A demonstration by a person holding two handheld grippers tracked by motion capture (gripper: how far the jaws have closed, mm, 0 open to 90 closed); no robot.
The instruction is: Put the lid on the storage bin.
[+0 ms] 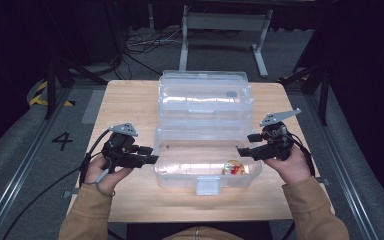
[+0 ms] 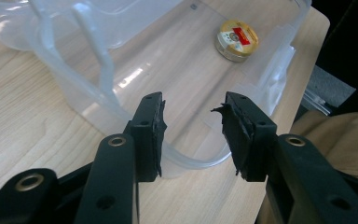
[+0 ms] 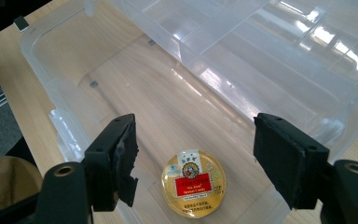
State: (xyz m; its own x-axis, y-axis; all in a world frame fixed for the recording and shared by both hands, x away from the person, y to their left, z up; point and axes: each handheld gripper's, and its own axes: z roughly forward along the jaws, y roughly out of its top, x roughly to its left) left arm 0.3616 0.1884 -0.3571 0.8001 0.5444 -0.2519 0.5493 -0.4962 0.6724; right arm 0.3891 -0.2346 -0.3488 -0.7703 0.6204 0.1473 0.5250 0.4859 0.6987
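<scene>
A clear plastic box [image 1: 180, 150] stands open on the wooden table [image 1: 130, 100], its lid [image 1: 205, 95] tipped back behind it. Inside, at the front right corner, lies a small round gold tin [image 1: 234, 168] with a red label. My left gripper [image 1: 151, 154] hovers at the box's left end, open, with nothing between its jaws. In the left gripper view the box's rim [image 2: 186, 161] curves just past the left gripper [image 2: 193, 102], and the tin [image 2: 237, 39] lies farther in. My right gripper [image 1: 245, 144] is open over the right end. In the right gripper view the tin [image 3: 194, 183] lies below the right gripper [image 3: 196, 122], untouched.
A white latch [image 1: 207, 186] hangs at the box's front wall, near the table's front edge. Tan sleeves [image 1: 87, 215] come in from below. Cables [image 1: 145, 42] and a metal stand [image 1: 225, 30] sit on the floor beyond the table.
</scene>
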